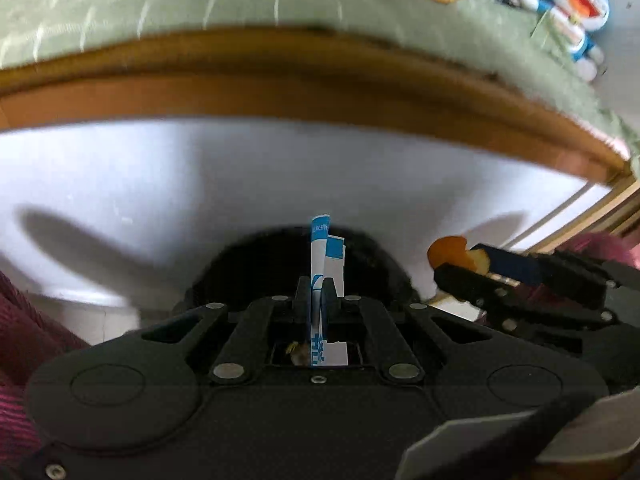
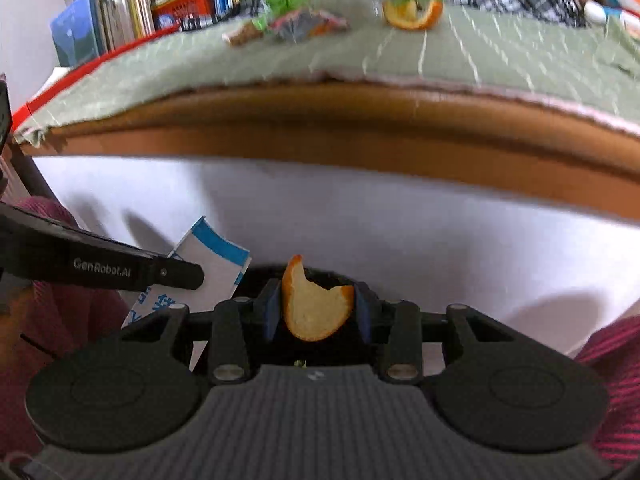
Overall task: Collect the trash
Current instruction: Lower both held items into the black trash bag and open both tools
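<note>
Near the dark bin mouth (image 1: 288,256), left gripper (image 1: 319,294) jaws pinch a light, floppy paper wrapper (image 1: 320,248) low down; right gripper (image 2: 316,304) jaws clamp a stiff, curled orange peel (image 2: 314,312) across its width.

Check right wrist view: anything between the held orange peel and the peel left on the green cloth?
No objects. Between the held orange peel and the peel on the cloth show only white surface, wooden table edge and bare green cloth.

Left wrist view looks along its hand-held gripper (image 1: 318,292), tilted down, close below the bench (image 1: 280,92) edge. Right wrist view does likewise from beside it. Both share the bench edge, green cloth (image 1: 160,4), the white panel (image 1: 240,168) and each other's gripper.
</note>
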